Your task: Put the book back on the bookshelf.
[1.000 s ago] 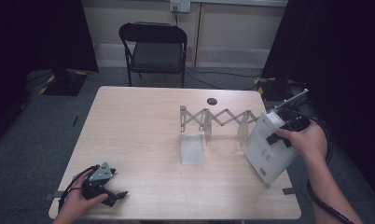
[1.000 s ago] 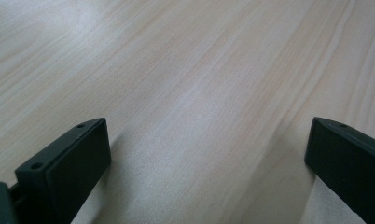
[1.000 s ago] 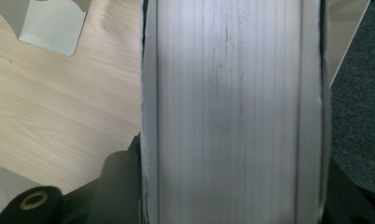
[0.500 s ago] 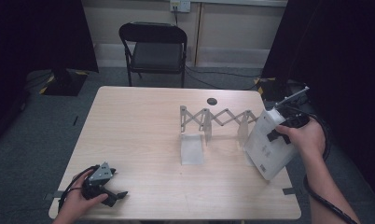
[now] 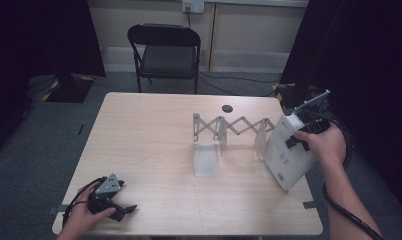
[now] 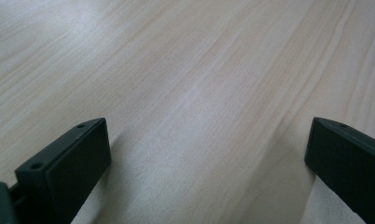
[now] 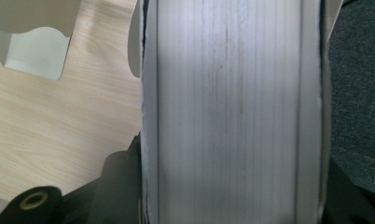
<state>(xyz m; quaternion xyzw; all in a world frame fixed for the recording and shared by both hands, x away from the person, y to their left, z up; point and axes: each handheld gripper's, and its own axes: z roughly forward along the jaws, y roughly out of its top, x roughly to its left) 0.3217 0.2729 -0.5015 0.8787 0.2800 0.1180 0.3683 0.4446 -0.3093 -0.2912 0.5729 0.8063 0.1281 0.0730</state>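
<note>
Little has been changed since the earlier frame: the white book (image 5: 287, 155) has only been tipped slightly nearer the expanding rack (image 5: 232, 131). From the high view, the book is held tilted at the rack's right end by the right gripper (image 5: 303, 140), not yet slotted between dividers; the left gripper (image 5: 114, 201) rests on the table (image 5: 149, 130). In the left gripper view, its jaws stand wide apart over bare wood. In the right gripper view, the book's page edges (image 7: 232, 112) are clamped between the jaws.
</note>
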